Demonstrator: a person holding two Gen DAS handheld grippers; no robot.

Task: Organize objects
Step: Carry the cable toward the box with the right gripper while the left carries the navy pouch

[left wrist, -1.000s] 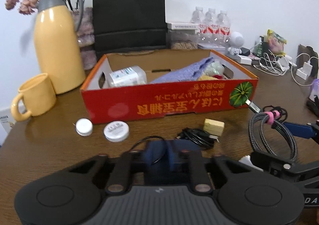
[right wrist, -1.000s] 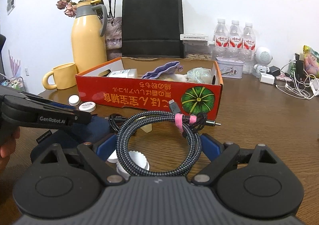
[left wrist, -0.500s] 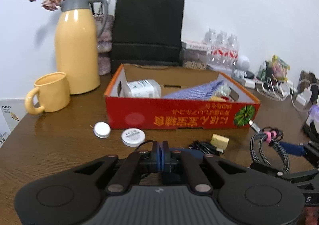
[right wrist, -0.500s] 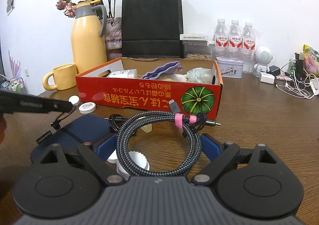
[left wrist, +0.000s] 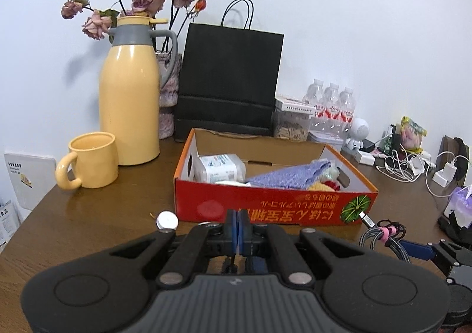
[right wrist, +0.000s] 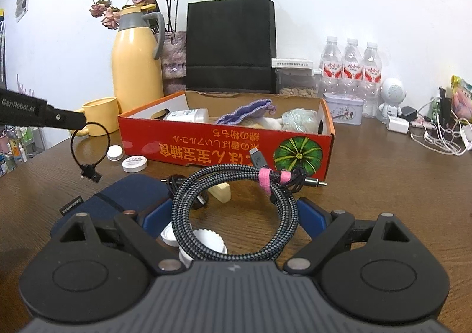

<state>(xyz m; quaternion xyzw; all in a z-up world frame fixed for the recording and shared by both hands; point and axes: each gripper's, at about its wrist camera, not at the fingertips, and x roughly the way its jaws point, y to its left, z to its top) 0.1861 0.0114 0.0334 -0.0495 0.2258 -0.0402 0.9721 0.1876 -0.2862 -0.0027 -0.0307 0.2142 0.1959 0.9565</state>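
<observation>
My left gripper (left wrist: 238, 215) is shut on a thin black cord loop (right wrist: 90, 176). In the right wrist view the left gripper (right wrist: 81, 122) holds the loop dangling above the table, left of the red cardboard box (right wrist: 206, 153). A small black tag hangs at the loop's bottom. My right gripper (right wrist: 234, 204) stands wide, its blue pads (right wrist: 156, 213) against both sides of a coiled braided cable (right wrist: 283, 215) tied with a pink strap. A navy pouch (right wrist: 118, 200) lies flat below the loop. The box (left wrist: 274, 209) holds a white bottle, a purple cloth and other small items.
Two white caps (right wrist: 134, 163) and a beige block (right wrist: 221, 194) lie in front of the box, more white lids (right wrist: 206, 240) under the coil. A yellow jug (left wrist: 129, 108), mug (left wrist: 91, 160) and black bag (left wrist: 230, 82) stand behind. Chargers and cables (left wrist: 407, 164) crowd the right.
My left gripper has risen from the navy pouch, lifting the black cord loop clear of it. The right gripper and its coil have not moved.
</observation>
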